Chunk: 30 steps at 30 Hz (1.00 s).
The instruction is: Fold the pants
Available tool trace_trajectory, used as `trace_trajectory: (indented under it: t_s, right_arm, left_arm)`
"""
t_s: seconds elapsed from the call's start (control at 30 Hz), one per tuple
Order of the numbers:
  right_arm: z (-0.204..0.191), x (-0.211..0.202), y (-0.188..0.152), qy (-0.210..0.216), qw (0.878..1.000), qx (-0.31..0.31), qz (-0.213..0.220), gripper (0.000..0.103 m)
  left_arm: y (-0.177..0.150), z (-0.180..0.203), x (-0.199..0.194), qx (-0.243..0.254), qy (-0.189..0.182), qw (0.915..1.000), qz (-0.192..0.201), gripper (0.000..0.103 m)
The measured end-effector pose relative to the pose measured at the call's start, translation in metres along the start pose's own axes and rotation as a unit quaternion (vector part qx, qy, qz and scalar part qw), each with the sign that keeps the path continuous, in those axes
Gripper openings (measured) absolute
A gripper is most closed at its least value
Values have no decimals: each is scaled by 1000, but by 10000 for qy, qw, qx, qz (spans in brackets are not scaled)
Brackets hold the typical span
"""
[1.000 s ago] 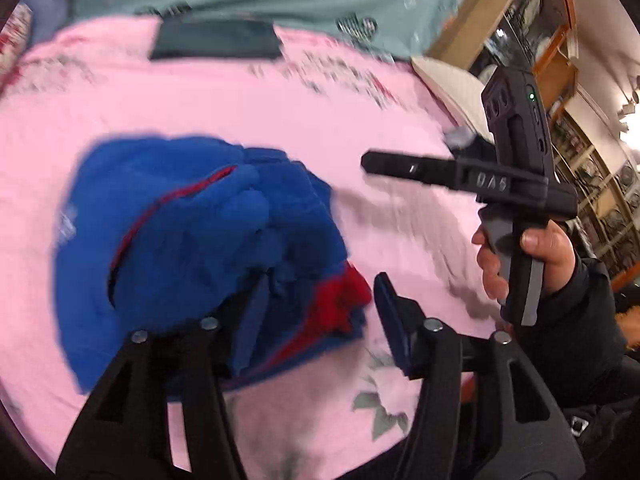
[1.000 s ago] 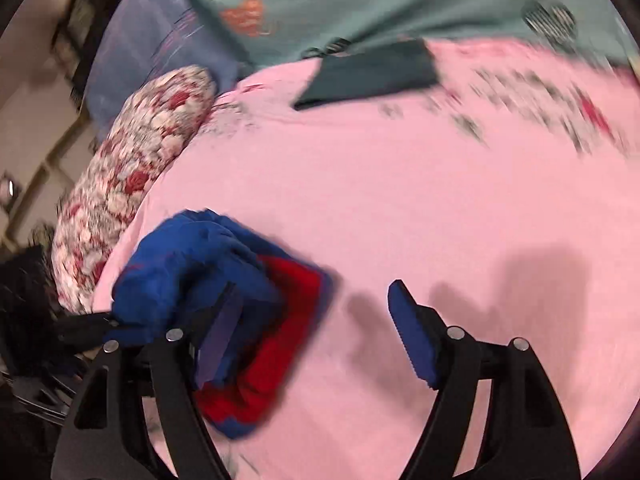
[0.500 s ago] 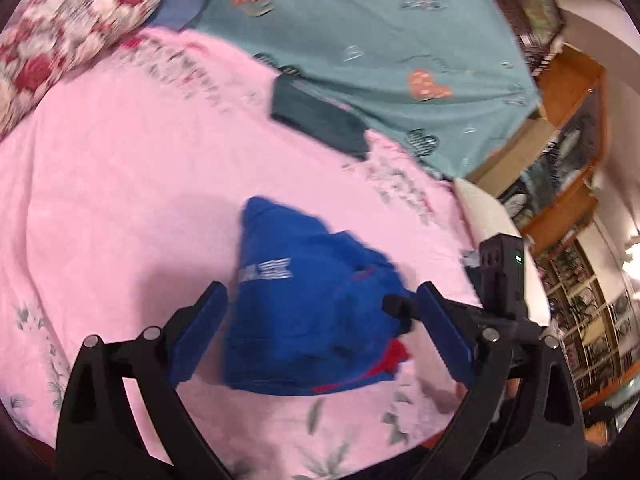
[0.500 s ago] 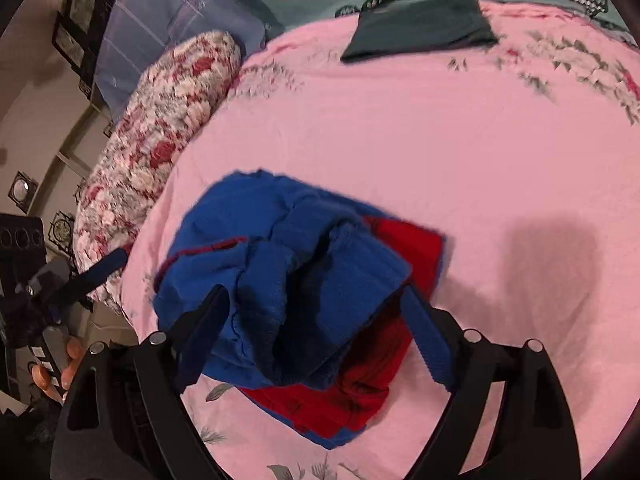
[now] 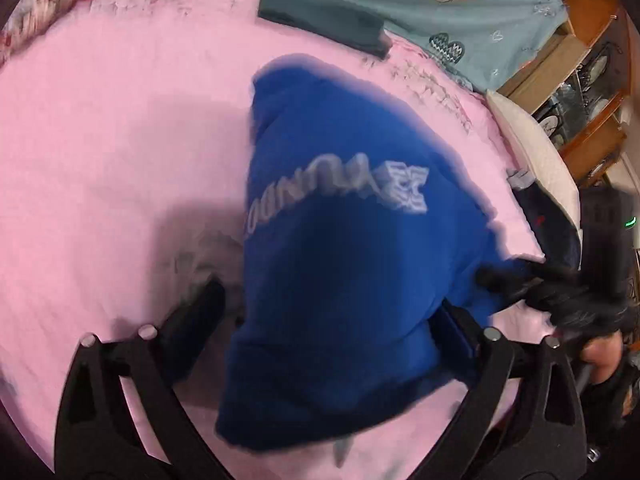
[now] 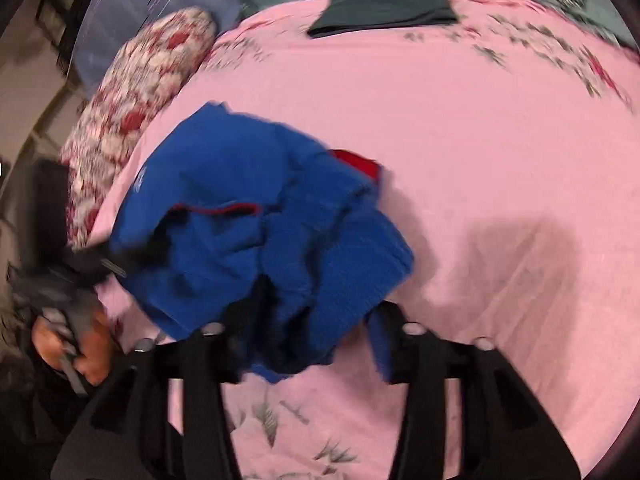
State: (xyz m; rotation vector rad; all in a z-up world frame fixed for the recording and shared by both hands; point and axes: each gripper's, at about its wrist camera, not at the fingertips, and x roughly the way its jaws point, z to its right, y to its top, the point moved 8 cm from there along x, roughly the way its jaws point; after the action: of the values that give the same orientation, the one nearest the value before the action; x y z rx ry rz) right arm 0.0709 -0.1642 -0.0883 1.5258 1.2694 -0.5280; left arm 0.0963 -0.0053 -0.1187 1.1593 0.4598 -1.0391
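- Blue pants (image 5: 340, 248): thick fleece, soft nap, bunched into a rounded mound on the pink bedsheet (image 5: 120, 140). White block lettering runs in an arc across the upper face; the frame is blurred and I cannot read it.
- In the right wrist view the pants (image 6: 248, 232) show crumpled folds, a thin red piping line along a seam, and a red patch at the far edge.
- Left gripper (image 5: 332, 332): I see its jaws spread wide, one finger on each side of the mound, the fabric bulging up between them. The fingers look set apart from the cloth rather than pinching it; I read it as released.
- Right gripper (image 6: 308, 328): jaws also parted, with the near edge of the fleece hanging between them. The blue pad on one finger sits just beside the cloth. Contact is unclear through the blur, but I see no clench.
- Bedsheet is smooth woven cotton with a faint floral print near the edges.
- A flat dark-green folded garment (image 6: 384, 8) lies at the far side of the bed, well apart from the pants.
- Red-and-white floral pillow (image 6: 140, 92), plump and cylindrical, sits along the bed's edge.
- Teal blanket (image 5: 460, 4) with heart motifs lies beyond the sheet.
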Motion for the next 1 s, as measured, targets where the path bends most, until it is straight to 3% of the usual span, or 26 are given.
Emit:
trace_trajectory:
  t_s: [0.07,0.13,0.2,0.27,0.33,0.43,0.5,0.57,0.6,0.67,0.73,0.87,0.93,1.0]
  right_arm:
    - [-1,-17,11,-78,9997,-97,220,58]
    - [-7,-41,28,-341,9968,-235,679,59]
    - [-23,-62,48,-290,9920,-493,1127,59]
    - [-50,-72,64,158,9874,-702,1409,59]
    - [-80,-60,75,661,9857,-911,1257,59]
    - [-116,-22,90,1142,9837,-1167,747,56]
    - [-127,15,93,1269,9853,-1129,192,52]
    - [-105,69,81,907,9891,-931,-698,45]
    - [-95,88,76,995,9876,-655,-1018,46]
    - [-84,98,78,1223,9850,-444,-1132,46]
    - [-89,80,85,1194,9872,-546,-907,46]
    - [-135,47,116,1619,9818,-877,-462,46]
    - [-143,69,121,1299,9839,-1028,-666,46]
    - [-125,108,119,653,9885,-929,-1002,44]
  left_arm:
    - [-6,4,-5,338,295,9990,39,98]
    - [-1,7,-22,359,290,9986,248,98]
    - [8,15,-52,461,246,9962,696,98]
    - [17,26,-87,611,54,9891,1337,99]
    - [21,43,-102,758,-226,9836,1619,101]
    - [11,60,-75,940,-574,9873,1144,101]
    - [0,46,-42,846,-267,9936,696,101]
    - [-7,30,-26,641,-275,9966,447,100]
    - [-9,26,-24,640,-323,9966,415,100]
    - [-10,25,-26,649,-364,9962,444,101]
    - [-9,28,-33,806,-327,9945,578,101]
    - [-9,31,-30,942,-256,9935,588,101]
    - [-7,32,-29,976,-235,9932,586,101]
    - [-8,31,-27,997,-211,9932,560,101]
